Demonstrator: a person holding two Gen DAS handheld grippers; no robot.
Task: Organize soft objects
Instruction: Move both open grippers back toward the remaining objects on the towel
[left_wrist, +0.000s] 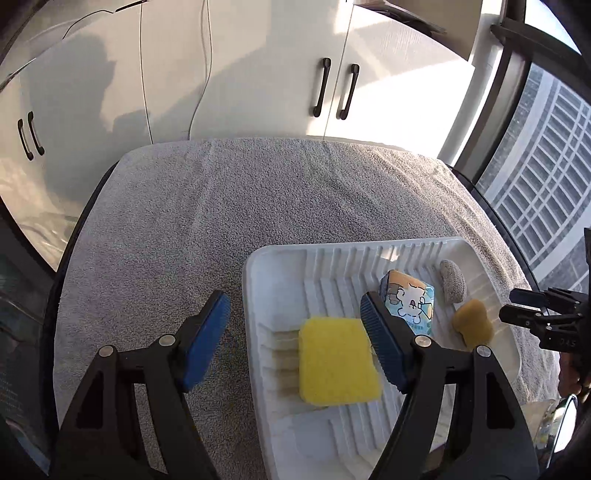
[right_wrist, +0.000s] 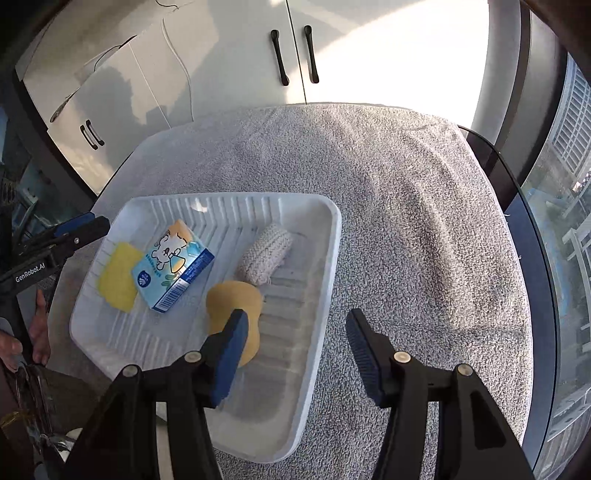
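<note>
A white ribbed tray lies on a grey towel. In it lie a yellow sponge, a blue cartoon tissue pack, a grey knitted scrubber and a tan sponge. My left gripper is open and empty, above the tray's left rim beside the yellow sponge. My right gripper is open and empty, above the tray's right rim near the tan sponge. Each gripper shows at the edge of the other's view.
The grey towel covers a round table. White cabinets stand behind it. A window is on the right. A shiny wrapper lies at the table's near left edge.
</note>
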